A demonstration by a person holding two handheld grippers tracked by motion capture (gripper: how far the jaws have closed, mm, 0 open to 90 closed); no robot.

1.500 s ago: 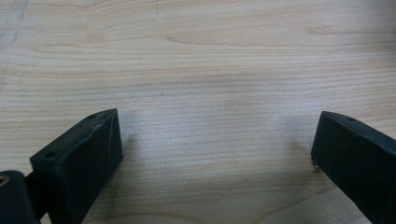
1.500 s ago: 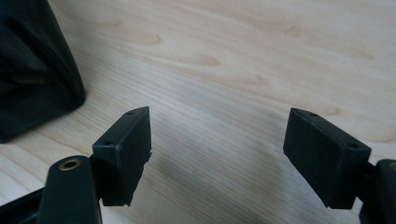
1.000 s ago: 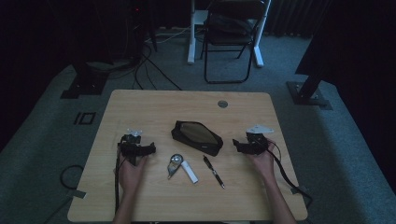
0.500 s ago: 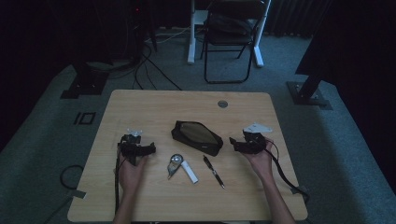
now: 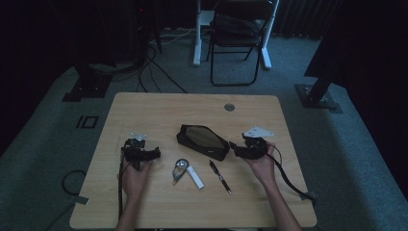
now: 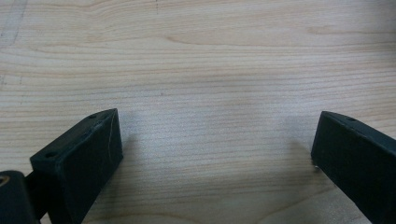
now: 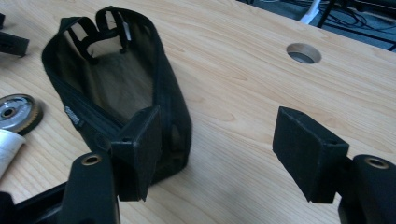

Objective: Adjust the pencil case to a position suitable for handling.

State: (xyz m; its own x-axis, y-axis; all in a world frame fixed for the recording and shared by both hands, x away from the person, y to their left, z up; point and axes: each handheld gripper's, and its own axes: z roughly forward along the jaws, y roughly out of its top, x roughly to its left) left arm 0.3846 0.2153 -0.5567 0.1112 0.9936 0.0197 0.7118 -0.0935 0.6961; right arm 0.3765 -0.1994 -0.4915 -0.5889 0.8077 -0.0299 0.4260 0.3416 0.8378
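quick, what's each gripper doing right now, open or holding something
Left gripper: open, nothing between its jaws, bare table below.
Right gripper: open, jaws just been closing, holding nothing, beside the black pouch.

Dim, murky high view with dark surroundings; both gripper views brighter, sharp, with soft shadows.

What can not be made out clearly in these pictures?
- Inside of the black mesh pouch: in the right gripper view its near end is hidden behind one jaw of the right gripper.
- Round silver metal tool: cut off by the left edge of that view.
- Thin dark pen: too small and dim in the high view for details.
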